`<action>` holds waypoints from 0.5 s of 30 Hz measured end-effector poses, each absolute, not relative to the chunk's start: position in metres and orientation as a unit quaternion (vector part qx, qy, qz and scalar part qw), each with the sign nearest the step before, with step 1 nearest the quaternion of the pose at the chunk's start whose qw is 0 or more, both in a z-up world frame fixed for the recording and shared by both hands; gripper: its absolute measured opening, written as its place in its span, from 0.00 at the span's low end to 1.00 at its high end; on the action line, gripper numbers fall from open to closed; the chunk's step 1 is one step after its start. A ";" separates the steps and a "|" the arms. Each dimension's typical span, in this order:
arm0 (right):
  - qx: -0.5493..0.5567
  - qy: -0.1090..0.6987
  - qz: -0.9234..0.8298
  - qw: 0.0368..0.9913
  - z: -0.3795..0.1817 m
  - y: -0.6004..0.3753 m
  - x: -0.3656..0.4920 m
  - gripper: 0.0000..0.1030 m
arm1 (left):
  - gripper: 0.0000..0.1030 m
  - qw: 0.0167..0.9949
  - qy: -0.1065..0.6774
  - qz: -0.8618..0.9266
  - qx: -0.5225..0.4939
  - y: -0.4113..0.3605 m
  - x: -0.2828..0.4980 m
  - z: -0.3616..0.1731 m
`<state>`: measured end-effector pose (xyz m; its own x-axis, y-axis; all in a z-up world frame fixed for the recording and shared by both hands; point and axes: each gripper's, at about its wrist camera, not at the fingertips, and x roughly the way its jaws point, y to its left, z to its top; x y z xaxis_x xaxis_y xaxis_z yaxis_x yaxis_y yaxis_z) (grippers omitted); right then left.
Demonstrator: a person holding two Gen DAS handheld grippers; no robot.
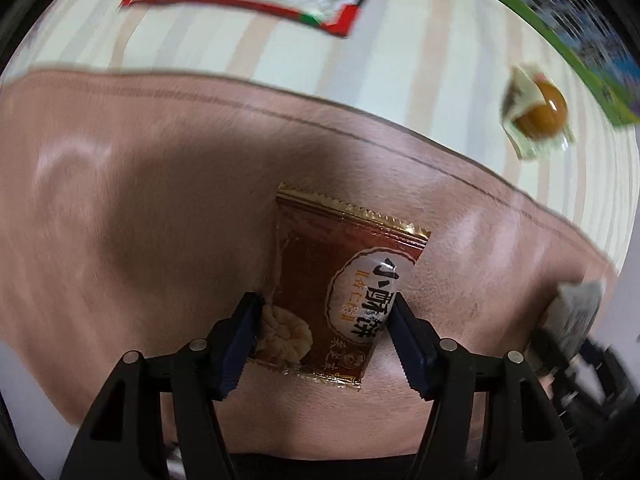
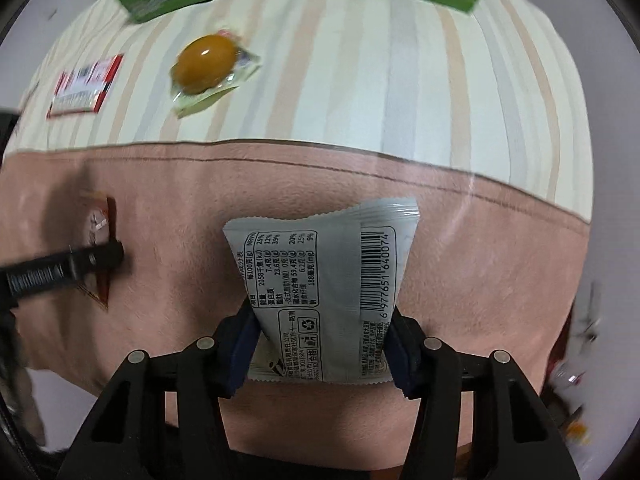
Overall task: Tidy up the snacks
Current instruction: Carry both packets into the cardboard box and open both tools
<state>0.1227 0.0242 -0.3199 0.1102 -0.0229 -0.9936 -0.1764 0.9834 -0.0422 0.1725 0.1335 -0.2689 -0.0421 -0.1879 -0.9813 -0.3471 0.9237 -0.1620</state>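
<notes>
Both hands are loaded: left gripper (image 1: 326, 312) fingers pinch the brown snack packet (image 1: 340, 280), right gripper (image 2: 320, 340) fingers the grey snack packet (image 2: 324, 280), long axes pointing away over the pink cloth (image 2: 480, 248).

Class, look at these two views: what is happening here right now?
A person is sorting snacks with two handheld grippers. The left gripper clamps a brown pastry packet; the right gripper clamps a grey snack packet. Both hang over a pink cloth. A wrapped braised egg lies on the striped cloth beyond.
</notes>
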 end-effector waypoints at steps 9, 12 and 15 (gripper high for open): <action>0.035 0.693 0.062 0.717 -0.328 0.009 0.125 0.71 | 0.63 0.664 0.730 0.034 -0.158 0.129 0.176 -0.272; 0.026 0.694 0.062 0.717 -0.331 0.004 0.128 0.70 | 0.55 0.679 0.723 0.035 -0.127 0.116 0.175 -0.266; 0.004 0.686 0.057 0.725 -0.334 0.006 0.126 0.56 | 0.54 0.690 0.714 0.034 -0.110 0.097 0.178 -0.252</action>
